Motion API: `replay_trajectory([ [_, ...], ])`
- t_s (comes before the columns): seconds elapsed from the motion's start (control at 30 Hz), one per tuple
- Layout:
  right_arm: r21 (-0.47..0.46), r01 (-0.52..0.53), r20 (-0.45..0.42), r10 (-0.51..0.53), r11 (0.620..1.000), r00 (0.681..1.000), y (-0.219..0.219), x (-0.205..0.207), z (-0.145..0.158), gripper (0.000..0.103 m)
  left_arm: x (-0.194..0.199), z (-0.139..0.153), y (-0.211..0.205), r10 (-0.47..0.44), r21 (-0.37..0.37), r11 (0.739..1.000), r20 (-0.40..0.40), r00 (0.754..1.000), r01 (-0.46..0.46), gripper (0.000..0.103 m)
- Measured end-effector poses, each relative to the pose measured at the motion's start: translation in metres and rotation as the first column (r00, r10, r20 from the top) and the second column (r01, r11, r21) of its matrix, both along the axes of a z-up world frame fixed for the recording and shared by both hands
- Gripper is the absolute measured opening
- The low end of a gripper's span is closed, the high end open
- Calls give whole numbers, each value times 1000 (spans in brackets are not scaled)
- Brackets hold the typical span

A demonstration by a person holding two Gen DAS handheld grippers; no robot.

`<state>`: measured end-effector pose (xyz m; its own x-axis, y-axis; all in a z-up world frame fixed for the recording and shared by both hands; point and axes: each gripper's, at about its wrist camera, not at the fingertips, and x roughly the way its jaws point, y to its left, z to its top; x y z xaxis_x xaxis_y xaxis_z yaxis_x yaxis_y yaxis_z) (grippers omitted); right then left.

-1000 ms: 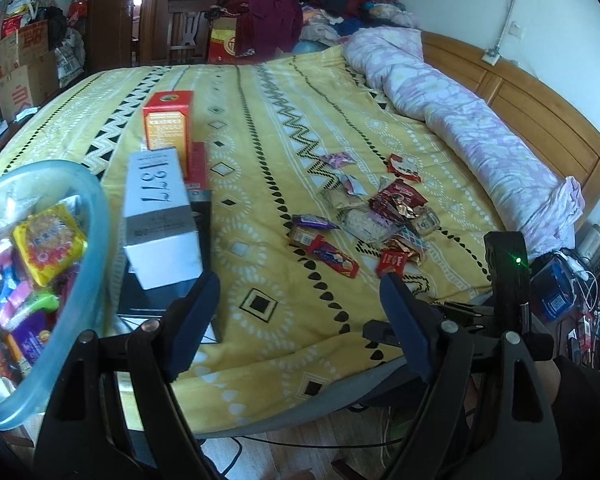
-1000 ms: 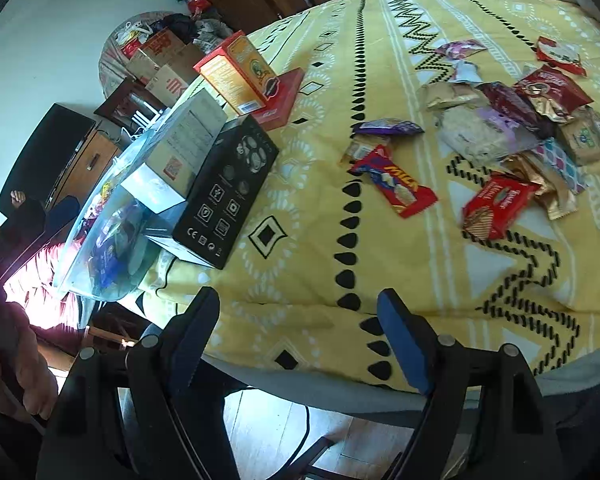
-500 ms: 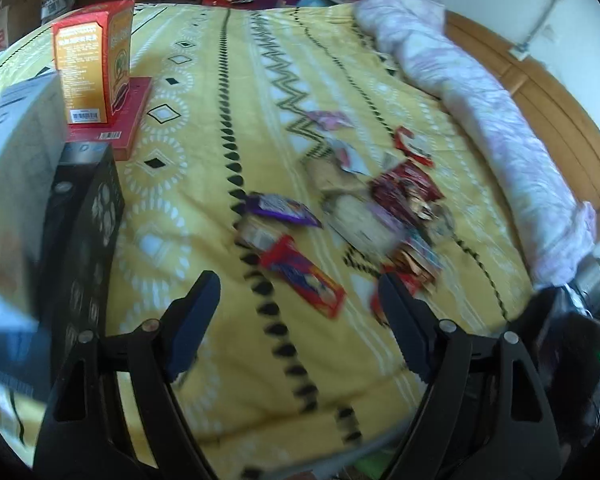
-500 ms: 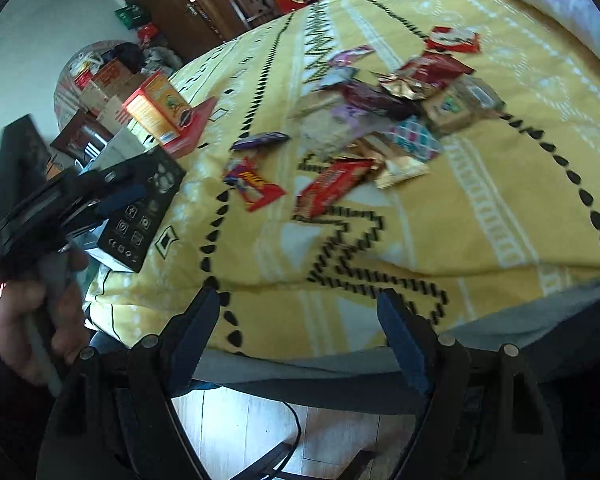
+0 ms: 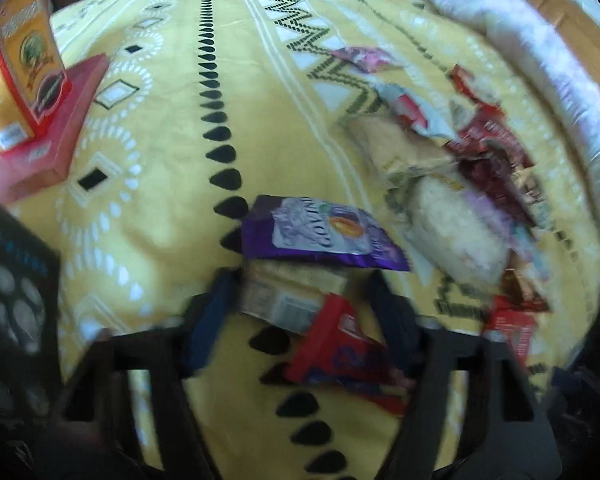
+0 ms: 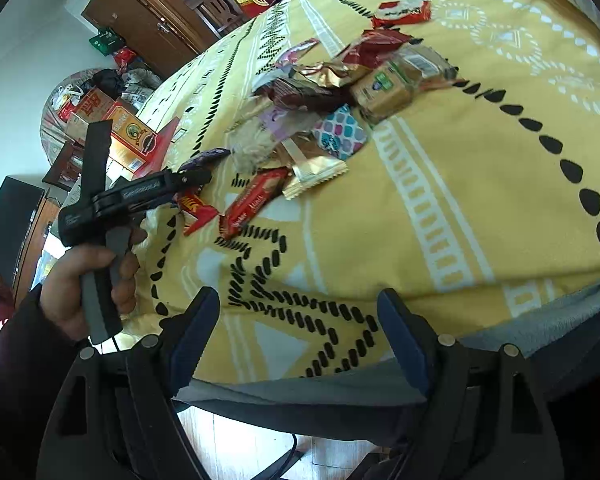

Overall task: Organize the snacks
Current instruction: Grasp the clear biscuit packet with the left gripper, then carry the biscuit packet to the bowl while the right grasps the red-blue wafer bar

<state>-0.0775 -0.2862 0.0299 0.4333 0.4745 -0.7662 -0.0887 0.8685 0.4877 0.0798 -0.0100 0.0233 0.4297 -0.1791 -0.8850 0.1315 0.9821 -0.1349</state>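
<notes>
Several snack packets lie scattered on the yellow patterned bedspread (image 5: 172, 208). In the blurred left wrist view my left gripper (image 5: 300, 312) is open, its jaws on either side of a pale biscuit packet (image 5: 288, 296) and a red packet (image 5: 336, 352), just below a purple packet (image 5: 320, 236). The right wrist view shows that left gripper (image 6: 196, 178) low over the red packet (image 6: 194, 210). My right gripper (image 6: 300, 340) is open and empty over the bed's near edge, apart from the snack pile (image 6: 340, 92).
An orange box (image 5: 20, 60) stands on a flat red box (image 5: 48, 136) at the left, with a black box (image 5: 12, 304) nearer. A rolled pale quilt (image 5: 540, 60) runs along the bed's right side. Furniture and cartons (image 6: 92, 108) stand beyond the bed.
My left gripper has moved forward and down onto the nearest snack packets. My right gripper has swung right, so the snack pile and the left hand are now in its view.
</notes>
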Motion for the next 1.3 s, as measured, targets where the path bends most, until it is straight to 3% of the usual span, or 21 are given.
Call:
replay_trajectory([
  [0.1,9,12,-4,-12,1000,1000,-4,0,-2,84,-1,9,7,14,-23,1000,17,1000,-14,50],
  [0.23,9,12,5,-12,1000,1000,-3,-2,0,84,-21,42,16,20,-61,998,106,994,-14,50],
  [0.37,11,-4,20,4,1000,1000,3,-5,5,84,-57,81,26,10,-71,997,209,978,5,50],
  [0.43,7,-12,30,12,1000,999,7,-8,8,84,-70,85,27,0,-44,999,230,973,10,50],
  [0.7,-21,-56,67,57,998,996,18,-15,19,84,-112,39,35,11,-44,999,74,997,-7,50],
  [0.87,-45,-158,96,161,986,982,37,-9,29,83,-117,21,35,22,-47,999,51,998,-20,50],
  [0.97,-83,-257,153,267,963,951,62,12,43,83,-114,10,38,29,-59,998,46,999,-26,51],
  [1.1,-179,-409,189,439,895,878,108,48,54,80,-118,4,41,22,-74,997,68,997,-17,51],
  [1.3,-313,-610,82,660,728,747,174,94,22,70,-117,2,44,8,-101,995,64,998,-2,54],
])
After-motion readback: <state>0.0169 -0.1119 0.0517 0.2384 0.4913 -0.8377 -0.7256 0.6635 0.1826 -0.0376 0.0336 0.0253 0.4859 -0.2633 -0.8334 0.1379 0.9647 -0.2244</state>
